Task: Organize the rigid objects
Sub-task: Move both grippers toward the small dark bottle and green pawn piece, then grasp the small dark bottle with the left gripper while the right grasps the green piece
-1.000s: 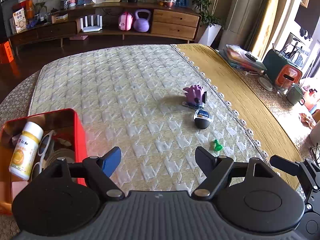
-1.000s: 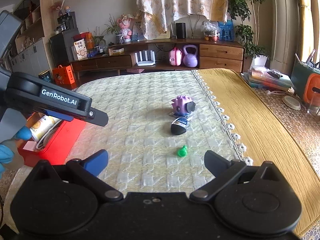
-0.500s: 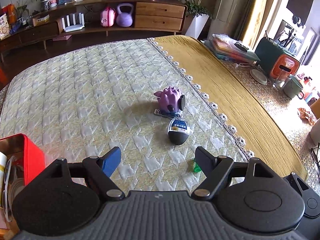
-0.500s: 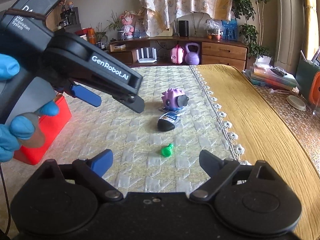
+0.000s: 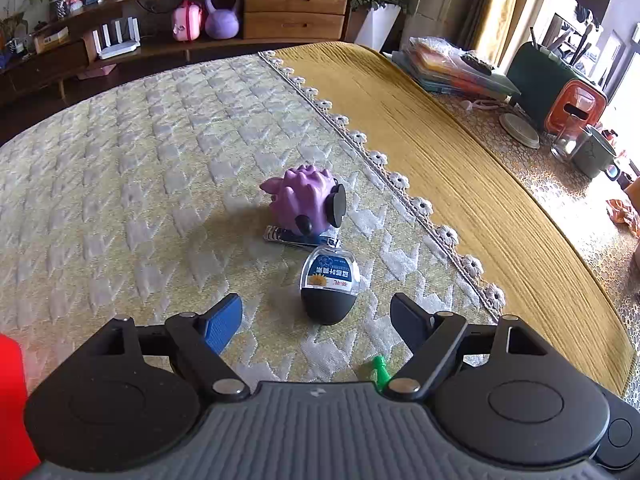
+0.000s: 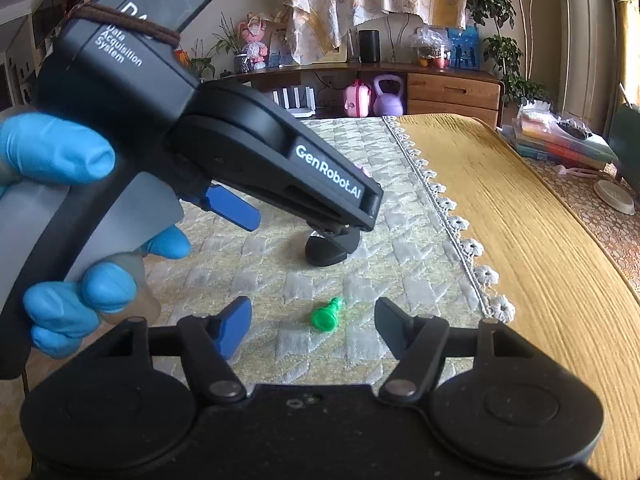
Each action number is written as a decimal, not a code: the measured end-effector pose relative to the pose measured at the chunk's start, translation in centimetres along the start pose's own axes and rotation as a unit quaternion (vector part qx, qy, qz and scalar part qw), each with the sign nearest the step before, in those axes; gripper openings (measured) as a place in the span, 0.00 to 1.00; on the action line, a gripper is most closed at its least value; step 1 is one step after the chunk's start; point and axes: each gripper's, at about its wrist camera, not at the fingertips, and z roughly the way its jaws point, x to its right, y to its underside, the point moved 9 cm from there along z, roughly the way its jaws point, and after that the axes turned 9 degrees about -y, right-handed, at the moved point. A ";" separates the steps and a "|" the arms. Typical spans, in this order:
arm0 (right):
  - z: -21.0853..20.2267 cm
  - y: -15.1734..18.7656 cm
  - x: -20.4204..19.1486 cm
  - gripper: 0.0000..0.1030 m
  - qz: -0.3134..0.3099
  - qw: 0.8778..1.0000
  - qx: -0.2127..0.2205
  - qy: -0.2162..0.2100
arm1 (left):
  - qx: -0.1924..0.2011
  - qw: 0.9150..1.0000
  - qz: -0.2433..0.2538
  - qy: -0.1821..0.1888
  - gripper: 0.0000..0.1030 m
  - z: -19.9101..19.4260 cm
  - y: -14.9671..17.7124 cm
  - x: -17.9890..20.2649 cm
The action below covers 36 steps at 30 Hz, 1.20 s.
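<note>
the left gripper (image 5: pixel 316 316) hangs with its jaws apart over the black egg-shaped bottle (image 5: pixel 329 286), not touching it. the right gripper (image 6: pixel 312 322) has just been closing its jaws, which stand apart around the green pawn (image 6: pixel 325 317) without pressing it. both things lie on the quilted mat (image 5: pixel 140 184) near its lace edge, with the purple spiky toy (image 5: pixel 306 200) just beyond the bottle.

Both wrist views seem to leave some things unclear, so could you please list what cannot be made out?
- Red box, left wrist view: cut off by the edge, contents unseen.
- Flat item under the purple toy: mostly covered.
- Bottle, right wrist view: top hidden by the left gripper.
- Green piece, left wrist view: partly behind a finger.
</note>
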 end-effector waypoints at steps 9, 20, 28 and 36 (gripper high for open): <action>1.6 0.3 0.8 0.50 0.003 1.000 -0.011 -0.009 | -0.021 1.000 -0.004 0.011 0.79 2.7 -0.4 0.3; 1.8 1.0 0.2 0.35 -0.024 1.000 -0.012 0.011 | 0.003 0.999 0.032 -0.016 0.67 3.2 -0.3 0.8; 1.7 1.0 0.2 0.17 -0.035 0.999 -0.007 0.026 | 0.016 0.998 0.053 -0.033 0.37 2.9 -0.4 0.9; 1.2 0.8 1.0 0.14 -0.008 1.000 -0.007 0.027 | 0.001 0.999 0.030 -0.036 0.37 2.2 0.3 -0.2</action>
